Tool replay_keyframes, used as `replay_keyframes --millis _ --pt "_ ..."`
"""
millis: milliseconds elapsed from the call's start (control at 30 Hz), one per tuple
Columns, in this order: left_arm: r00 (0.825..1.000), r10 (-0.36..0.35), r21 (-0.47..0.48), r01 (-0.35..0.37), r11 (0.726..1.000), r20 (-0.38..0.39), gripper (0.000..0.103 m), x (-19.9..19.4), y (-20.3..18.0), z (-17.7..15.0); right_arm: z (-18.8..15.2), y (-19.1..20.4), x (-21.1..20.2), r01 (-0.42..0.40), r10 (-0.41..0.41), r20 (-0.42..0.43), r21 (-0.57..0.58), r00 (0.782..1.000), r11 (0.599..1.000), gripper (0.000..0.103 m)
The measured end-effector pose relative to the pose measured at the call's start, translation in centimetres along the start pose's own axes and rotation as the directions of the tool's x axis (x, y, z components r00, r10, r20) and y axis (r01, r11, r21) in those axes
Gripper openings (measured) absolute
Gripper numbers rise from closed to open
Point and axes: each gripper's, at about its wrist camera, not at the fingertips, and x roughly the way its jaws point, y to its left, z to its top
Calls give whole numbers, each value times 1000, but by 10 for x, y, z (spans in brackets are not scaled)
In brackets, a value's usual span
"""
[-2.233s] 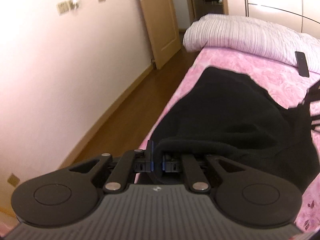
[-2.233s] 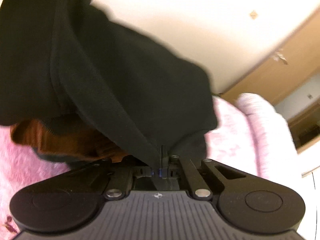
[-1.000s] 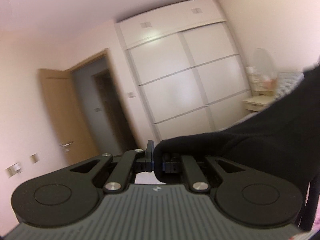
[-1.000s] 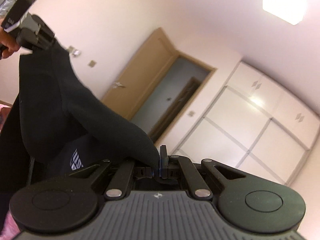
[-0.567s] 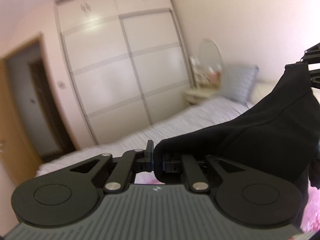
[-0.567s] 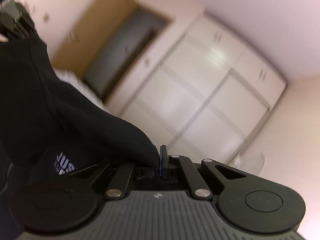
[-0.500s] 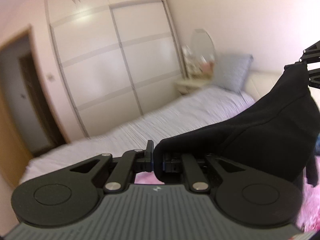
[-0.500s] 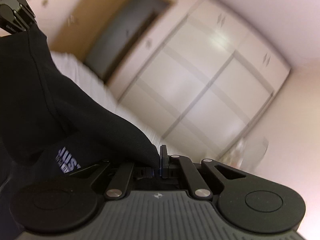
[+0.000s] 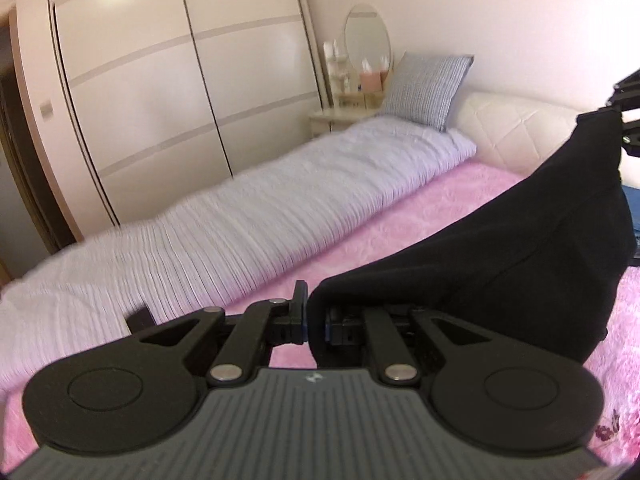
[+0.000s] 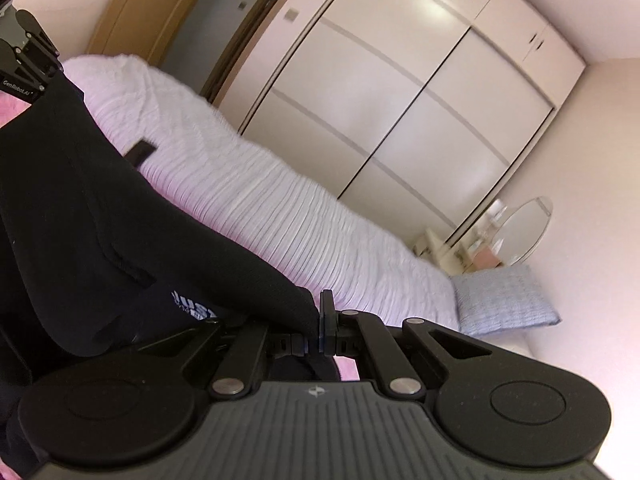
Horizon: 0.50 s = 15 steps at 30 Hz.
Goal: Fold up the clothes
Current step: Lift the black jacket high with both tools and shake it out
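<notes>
A black garment [image 9: 520, 256] hangs stretched between my two grippers above a pink bedspread [image 9: 400, 232]. My left gripper [image 9: 314, 316] is shut on one edge of it, the cloth bulging out to the right of the fingers. My right gripper [image 10: 318, 330] is shut on the other edge, and the black garment [image 10: 100, 240] fills the left of that view with white lettering [image 10: 192, 304] on it. Each gripper shows in the other's view: the right gripper [image 9: 624, 112] at the far right edge, the left gripper [image 10: 28, 64] at the top left.
A pale striped duvet [image 9: 240, 232] lies rolled along the far side of the bed, with a small dark object [image 10: 140, 151] on it. A grey pillow [image 9: 428, 88] leans on the white headboard [image 9: 516, 132]. Behind stand a sliding wardrobe [image 9: 160, 80], a nightstand with a round mirror [image 9: 367, 36], and a wooden door [image 10: 132, 8].
Both grippers have come down and tilted from pointing at the wardrobe and ceiling to looking over the bed. The black garment stays held in both, lowered toward the bedspread.
</notes>
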Motion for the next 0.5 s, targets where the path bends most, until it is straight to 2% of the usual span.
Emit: replay_keyframes --millis 100,267,400,500 --pt "998 35 32 -37 999 56 7 -43 -12 18 8 -10 -33 8 -9 56 10 998 1000 0" --pt "984 134 44 -140 989 117 7 -127 -50 42 11 -33 -117 -12 13 172 -8 985 1000 0" --pt "957 250 39 -258 965 148 7 -206 -100 58 0 -53 -195 -39 44 296 -21 954 999 0" --pt "938 304 27 -313 949 166 7 -264 -136 74 -8 -73 -261 -61 69 358 -32 931 998 0"
